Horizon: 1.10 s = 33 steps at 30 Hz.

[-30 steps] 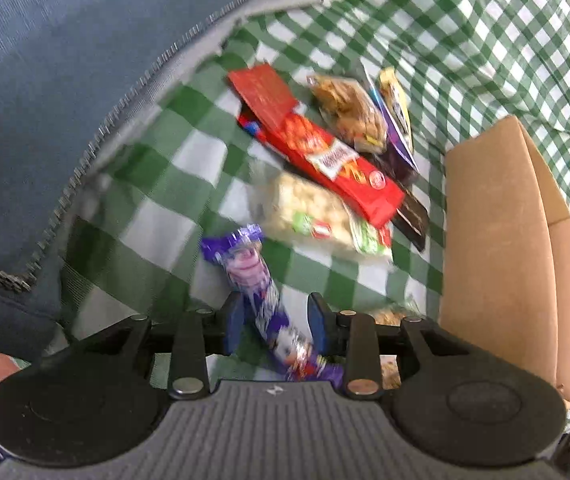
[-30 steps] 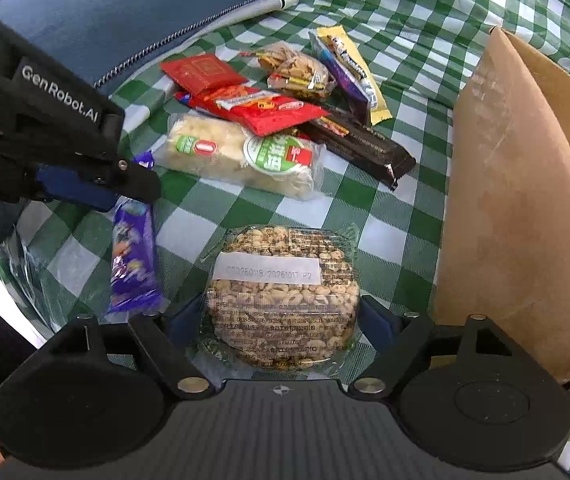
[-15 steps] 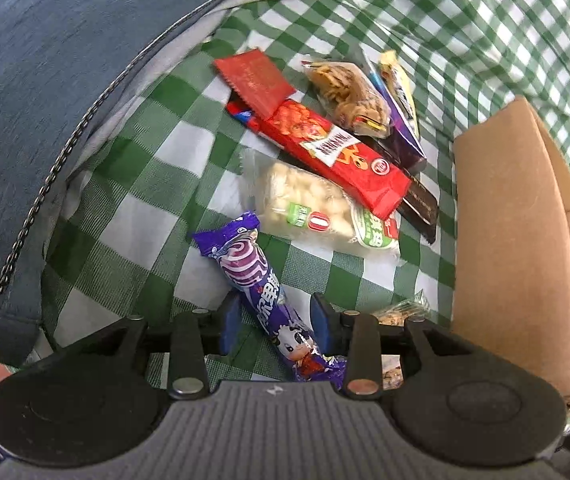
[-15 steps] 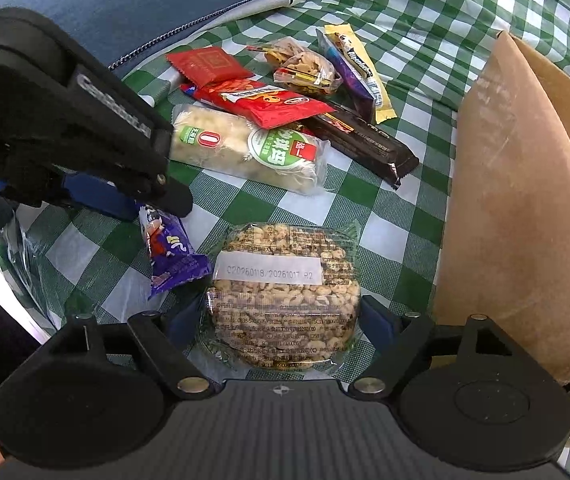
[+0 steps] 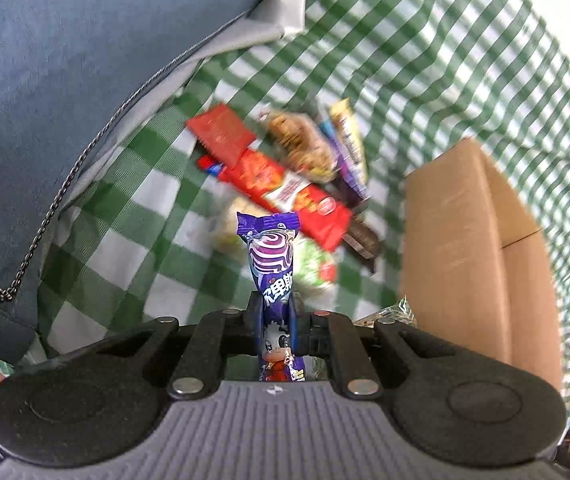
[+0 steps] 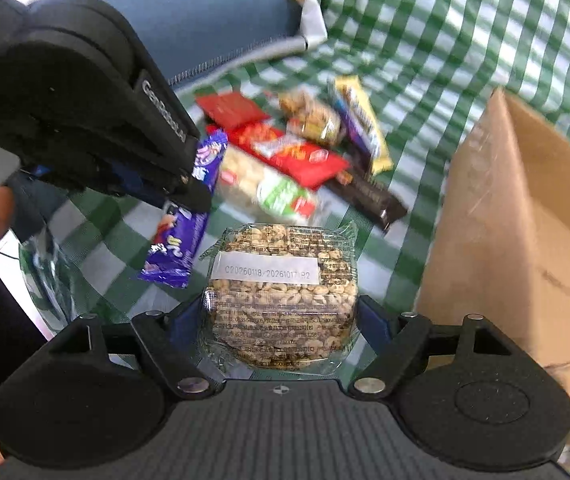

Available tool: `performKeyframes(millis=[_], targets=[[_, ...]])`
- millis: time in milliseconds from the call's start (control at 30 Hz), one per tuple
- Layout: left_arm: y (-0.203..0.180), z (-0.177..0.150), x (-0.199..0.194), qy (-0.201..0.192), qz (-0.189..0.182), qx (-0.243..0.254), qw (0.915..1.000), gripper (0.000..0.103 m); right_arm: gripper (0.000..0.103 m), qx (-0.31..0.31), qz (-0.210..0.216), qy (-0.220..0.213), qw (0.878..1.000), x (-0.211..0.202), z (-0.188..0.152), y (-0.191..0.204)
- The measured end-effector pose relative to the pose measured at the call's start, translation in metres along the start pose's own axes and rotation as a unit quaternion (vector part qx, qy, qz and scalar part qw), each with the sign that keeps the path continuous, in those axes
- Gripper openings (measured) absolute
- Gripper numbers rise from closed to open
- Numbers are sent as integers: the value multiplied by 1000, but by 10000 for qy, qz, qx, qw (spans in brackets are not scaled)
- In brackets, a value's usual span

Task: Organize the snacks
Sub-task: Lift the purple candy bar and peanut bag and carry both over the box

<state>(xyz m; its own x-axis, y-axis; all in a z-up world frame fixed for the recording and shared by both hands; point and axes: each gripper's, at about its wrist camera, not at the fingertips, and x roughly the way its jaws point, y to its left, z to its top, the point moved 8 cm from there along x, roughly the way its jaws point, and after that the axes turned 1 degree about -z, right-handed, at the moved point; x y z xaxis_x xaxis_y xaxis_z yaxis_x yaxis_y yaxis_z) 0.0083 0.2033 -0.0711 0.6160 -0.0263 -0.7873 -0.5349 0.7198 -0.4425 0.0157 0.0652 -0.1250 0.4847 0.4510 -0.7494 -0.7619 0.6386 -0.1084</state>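
Note:
My left gripper [image 5: 272,314] is shut on a purple candy packet [image 5: 271,264] and holds it lifted above the cloth; it also shows in the right wrist view [image 6: 183,220]. My right gripper [image 6: 283,320] is shut on a clear-wrapped peanut cake [image 6: 283,292] and holds it off the table. A pile of snacks lies beyond: a red packet [image 5: 223,134], a long red bar [image 5: 285,196], a pale puffed-rice pack [image 6: 269,188], a dark chocolate bar [image 6: 369,196] and a purple-yellow bar [image 6: 359,120].
An open cardboard box [image 6: 525,216] stands at the right, also in the left wrist view [image 5: 461,240]. A green checked cloth [image 5: 425,60] covers the table. A blue garment [image 5: 65,60] lies at the left. The left gripper body [image 6: 73,100] hangs close at upper left.
My left gripper closed on the purple candy packet and lifted it off the cloth. My right gripper rose with the peanut cake. Both views are blurred by motion.

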Motion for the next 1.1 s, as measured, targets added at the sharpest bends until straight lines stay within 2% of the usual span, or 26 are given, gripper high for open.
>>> performKeyframes(millis=[233,367,500,600,667,767,867,933,1000,1100], targets=[[-37,20,-35,-686,-455,193,9964,13,81,147,-100,-300,9994,-46,27,-30],[-68,25,-47,-829,-736,371,9931,13,81,229,-215,-538,9981,-75,38,-59],[-109,29,-53,-926,-959,768,9881,13,81,418,-497,-816,9945,-100,43,-103],[-146,26,-53,-1018,-1142,1230,9805,13,81,614,-739,-1113,9891,-117,38,-146],[-166,18,-51,-1086,-1264,1505,9745,13,81,757,-1011,-1310,9833,-126,31,-177],[-194,2,-43,-1326,-1531,1947,9597,13,81,1034,-1438,-1543,9720,-131,15,-219],[-207,-25,-33,-1442,-1749,2336,9455,13,81,1614,-1751,-1677,9566,-127,-13,-255],[-214,-38,-24,-1305,-1838,2357,9453,13,81,2013,-1908,-1575,9477,-124,-33,-271],[-223,-47,-18,-1264,-1997,2375,9422,13,81,2177,-2113,-1643,9386,-134,-41,-282],[-234,-53,-8,-1148,-2121,2311,9426,13,81,2456,-2225,-1624,9294,-138,-53,-296]])
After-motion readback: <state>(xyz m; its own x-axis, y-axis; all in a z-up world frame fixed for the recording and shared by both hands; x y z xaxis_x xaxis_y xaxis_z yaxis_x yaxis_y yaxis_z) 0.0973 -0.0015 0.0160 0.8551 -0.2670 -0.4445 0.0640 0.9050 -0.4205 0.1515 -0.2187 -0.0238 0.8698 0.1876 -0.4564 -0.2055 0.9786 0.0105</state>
